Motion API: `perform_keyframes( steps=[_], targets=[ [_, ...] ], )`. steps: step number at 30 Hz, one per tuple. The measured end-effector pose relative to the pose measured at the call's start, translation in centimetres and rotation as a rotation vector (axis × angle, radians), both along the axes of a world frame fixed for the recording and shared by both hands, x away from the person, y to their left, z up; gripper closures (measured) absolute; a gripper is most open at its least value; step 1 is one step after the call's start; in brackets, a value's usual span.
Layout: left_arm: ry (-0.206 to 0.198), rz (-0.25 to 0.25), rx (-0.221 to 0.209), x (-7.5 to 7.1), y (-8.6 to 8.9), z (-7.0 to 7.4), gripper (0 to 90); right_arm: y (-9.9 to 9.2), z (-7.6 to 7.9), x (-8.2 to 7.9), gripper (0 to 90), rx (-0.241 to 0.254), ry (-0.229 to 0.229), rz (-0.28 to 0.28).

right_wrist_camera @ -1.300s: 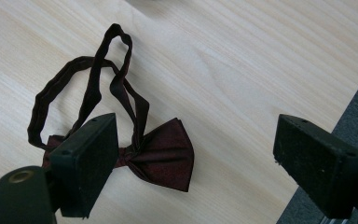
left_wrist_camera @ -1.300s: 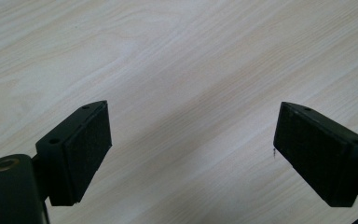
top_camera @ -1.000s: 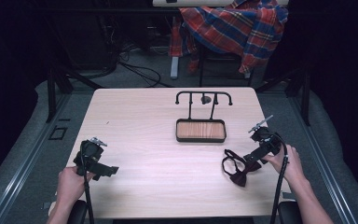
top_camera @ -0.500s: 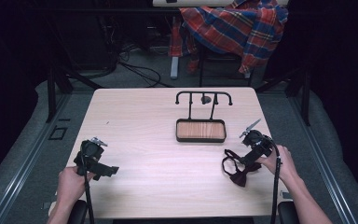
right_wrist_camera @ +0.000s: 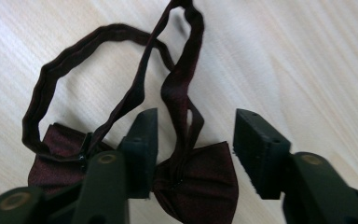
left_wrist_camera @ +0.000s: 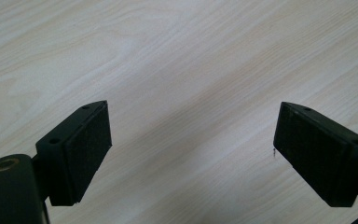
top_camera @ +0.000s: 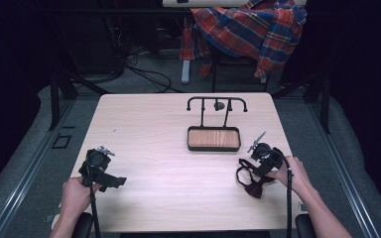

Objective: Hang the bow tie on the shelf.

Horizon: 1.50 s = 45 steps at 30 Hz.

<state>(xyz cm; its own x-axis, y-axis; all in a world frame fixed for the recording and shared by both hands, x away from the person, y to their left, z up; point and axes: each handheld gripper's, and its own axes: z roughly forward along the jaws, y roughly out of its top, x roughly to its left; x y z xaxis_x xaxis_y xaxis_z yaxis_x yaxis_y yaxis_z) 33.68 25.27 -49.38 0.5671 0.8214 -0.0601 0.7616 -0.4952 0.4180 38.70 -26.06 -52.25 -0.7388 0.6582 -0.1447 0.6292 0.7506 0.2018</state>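
bow tie (top_camera: pixel 252 179): 1 | tray stand (top_camera: pixel 214 138): 1 | grippers: 2 | plaid shirt (top_camera: pixel 250 29): 1

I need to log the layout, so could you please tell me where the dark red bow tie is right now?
In the high view the bow tie lies on the table's near right part, just below the tray stand, with the right tongs open over it.

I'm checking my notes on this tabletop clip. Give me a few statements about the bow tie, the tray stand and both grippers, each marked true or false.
1. The right gripper is open over the dark red bow tie. True.
2. The bow tie lies in the wooden tray. False: it lies on the table, beside the tray.
3. The left gripper is shut on a strap. False: it is open over bare table.
4. A plaid shirt hangs beyond the table. True.
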Motion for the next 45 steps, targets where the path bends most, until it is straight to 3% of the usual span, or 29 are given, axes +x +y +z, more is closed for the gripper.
perform_keyframes(
  steps=[5, 6, 11, 14, 18, 21, 22, 23, 25, 26, 27, 28, 37, 45],
  targets=[
    [-0.001, 0.001, 0.003, 0.0, 0.0, 0.0, 11.6, 0.4, -0.8, -0.1, 62.7, -0.031, 0.002, 0.017],
    [-0.001, 0.001, 0.003, 0.0, 0.0, 0.0, 11.7, 0.5, -0.7, -0.1, 65.5, -0.069, 0.004, 0.030],
    [0.001, 0.001, 0.006, 0.0, 0.0, 0.0, 12.0, 0.5, -0.7, -0.2, 81.8, -0.056, 0.010, 0.028],
    [0.001, 0.000, 0.005, 0.0, 0.0, 0.0, 12.1, 0.6, -0.8, -0.3, 86.8, -0.045, 0.004, 0.024],
    [-0.001, 0.002, 0.005, 0.0, 0.0, 0.0, 12.1, 0.5, -0.2, -0.3, 88.3, -0.051, -0.030, 0.005],
    [-0.001, 0.002, 0.005, 0.0, 0.0, 0.0, 12.1, 0.1, 0.2, -0.5, 88.5, 0.017, -0.076, -0.031],
    [-0.001, 0.002, 0.005, 0.0, 0.0, 0.0, 12.2, -0.1, 0.5, -0.5, 88.5, 0.023, -0.088, -0.034],
    [-0.001, 0.002, 0.005, 0.0, 0.0, 0.0, 12.1, -0.1, 1.0, -0.5, 88.6, -0.006, -0.099, -0.035],
    [-0.001, 0.004, 0.004, 0.0, 0.0, 0.0, 12.2, -0.3, 1.3, -0.6, 88.6, 0.028, -0.123, -0.049],
    [-0.001, 0.005, 0.005, 0.0, 0.0, 0.0, 12.2, -0.4, 1.7, -0.7, 88.6, 0.011, -0.138, -0.052],
    [-0.001, 0.005, 0.004, 0.0, 0.0, 0.0, 12.1, -0.4, 1.7, -0.8, 88.6, 0.055, -0.159, -0.073],
    [-0.001, 0.006, 0.004, 0.0, 0.0, 0.0, 12.2, -0.6, 2.3, -0.8, 88.6, 0.031, -0.158, -0.062],
    [0.001, 0.006, 0.006, 0.0, 0.0, 0.0, 12.4, -1.0, 3.5, -1.2, 88.6, 0.092, -0.240, -0.107],
    [0.002, 0.005, 0.008, 0.0, 0.0, 0.0, 12.5, -1.1, 4.5, -1.4, 88.6, 0.124, -0.274, -0.118]
  ],
)
